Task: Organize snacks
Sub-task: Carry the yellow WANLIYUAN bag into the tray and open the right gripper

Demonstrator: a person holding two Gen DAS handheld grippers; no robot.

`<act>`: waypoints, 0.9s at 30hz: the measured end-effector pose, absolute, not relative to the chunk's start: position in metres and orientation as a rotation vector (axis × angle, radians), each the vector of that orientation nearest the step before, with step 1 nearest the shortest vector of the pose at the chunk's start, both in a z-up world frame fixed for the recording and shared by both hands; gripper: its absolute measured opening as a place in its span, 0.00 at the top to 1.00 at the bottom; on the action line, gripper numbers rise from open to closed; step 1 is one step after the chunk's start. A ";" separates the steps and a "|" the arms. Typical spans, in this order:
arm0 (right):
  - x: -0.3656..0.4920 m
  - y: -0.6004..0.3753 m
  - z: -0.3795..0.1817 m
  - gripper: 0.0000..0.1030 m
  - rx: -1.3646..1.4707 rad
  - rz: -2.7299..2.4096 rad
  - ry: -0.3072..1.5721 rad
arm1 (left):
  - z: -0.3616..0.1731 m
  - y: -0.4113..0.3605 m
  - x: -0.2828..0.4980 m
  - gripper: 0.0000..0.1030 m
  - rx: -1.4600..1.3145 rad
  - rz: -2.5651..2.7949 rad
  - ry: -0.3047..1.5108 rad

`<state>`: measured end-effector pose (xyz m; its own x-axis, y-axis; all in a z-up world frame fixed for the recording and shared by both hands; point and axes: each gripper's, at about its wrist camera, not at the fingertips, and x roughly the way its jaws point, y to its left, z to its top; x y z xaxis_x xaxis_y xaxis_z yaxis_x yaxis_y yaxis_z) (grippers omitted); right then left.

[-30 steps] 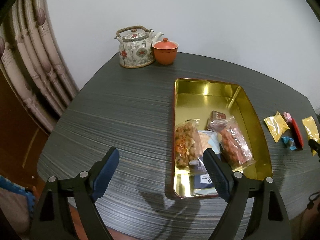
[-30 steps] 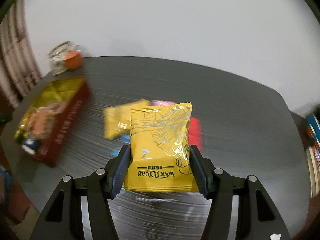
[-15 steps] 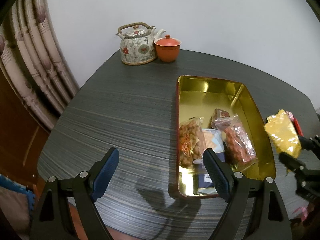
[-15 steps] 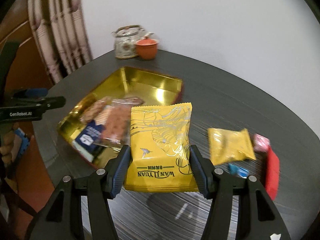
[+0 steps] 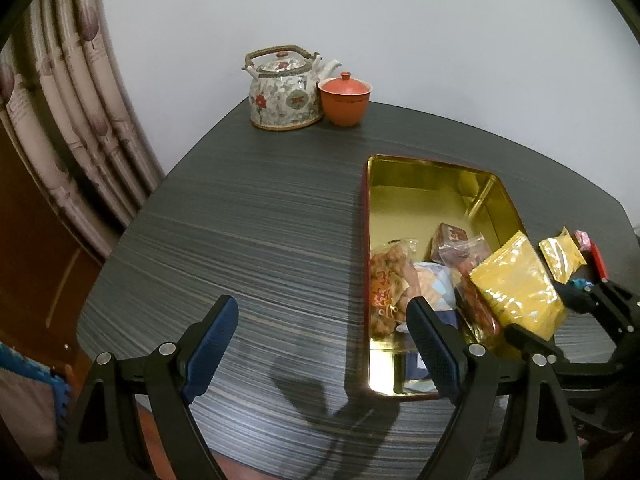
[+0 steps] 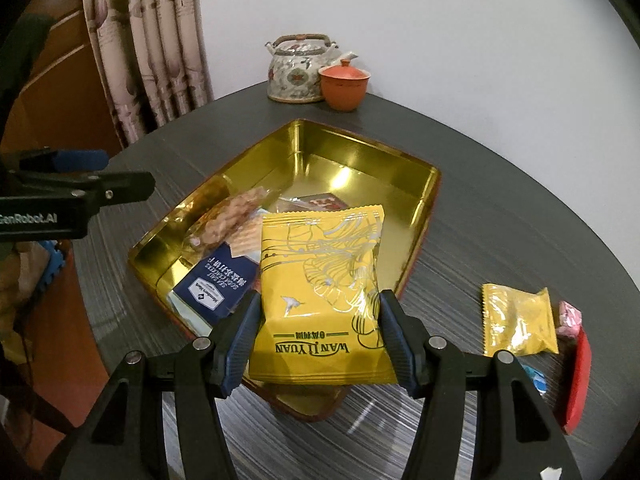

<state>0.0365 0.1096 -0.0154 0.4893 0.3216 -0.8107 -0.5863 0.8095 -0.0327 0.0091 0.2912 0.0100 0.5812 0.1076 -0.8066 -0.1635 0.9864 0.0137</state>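
On the dark, fine-striped wooden table [image 5: 256, 240], a shallow rectangular tin tray [image 6: 424, 216] with a shiny gold inside and a red outer wall serves as the landmark. Above the near end of the tray, the right gripper [image 6: 320, 340] is clamped on a large glossy yellow foil snack packet [image 6: 324, 300] with crimped edges and a line drawing; its two blue ribbed pads press the packet's sides. Inside the tray, under and beside the packet, lie a clear crinkled bag of brown fried snacks [image 5: 386, 280], a navy-and-white cracker packet [image 6: 218, 284], a clear bag of reddish pieces [image 5: 472, 268] and a small dark red square packet [image 5: 450, 236]. The far half of the tray shows bare gold metal.

To the left of the tray, the left gripper [image 5: 320, 336] hangs over bare table with its blue pads wide apart and nothing between them.

To the right of the tray, on the table, lie a smaller yellow foil packet [image 6: 518, 320], a pink wrapped sweet [image 6: 570, 316], a flat red bar [image 6: 578, 384] and a small blue wrapped sweet [image 6: 534, 378].

Beyond the tray's far end, against the white wall, stand a rounded floral ceramic teapot [image 5: 286, 88] with a woven handle and, touching it, an orange-red lidded clay cup [image 5: 345, 98]. A pleated patterned curtain [image 5: 76, 120] hangs far left of the tray.
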 end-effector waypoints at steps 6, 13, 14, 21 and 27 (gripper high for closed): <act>0.037 0.116 -0.020 0.46 -0.340 0.590 0.898 | 0.010 0.293 0.010 0.16 -0.072 0.167 0.940; 0.043 0.131 -0.023 0.46 -0.338 0.608 0.892 | 0.010 0.295 0.010 0.16 -0.094 0.167 0.941; 0.044 0.134 -0.024 0.46 -0.338 0.610 0.890 | 0.010 0.295 0.010 0.16 -0.094 0.169 0.940; 0.045 0.148 -0.028 0.46 -0.338 0.634 0.894 | 0.010 0.298 0.011 0.16 -0.103 0.174 0.939; 0.043 0.149 -0.031 0.44 -0.340 0.642 0.899 | 0.010 0.297 0.011 0.16 -0.105 0.171 0.942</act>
<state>0.0427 0.1490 -0.0310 0.4552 0.3717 -0.8091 -0.6446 0.7644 -0.0115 0.0106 0.2972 0.0095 0.5764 0.1001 -0.8110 -0.1913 0.9814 -0.0148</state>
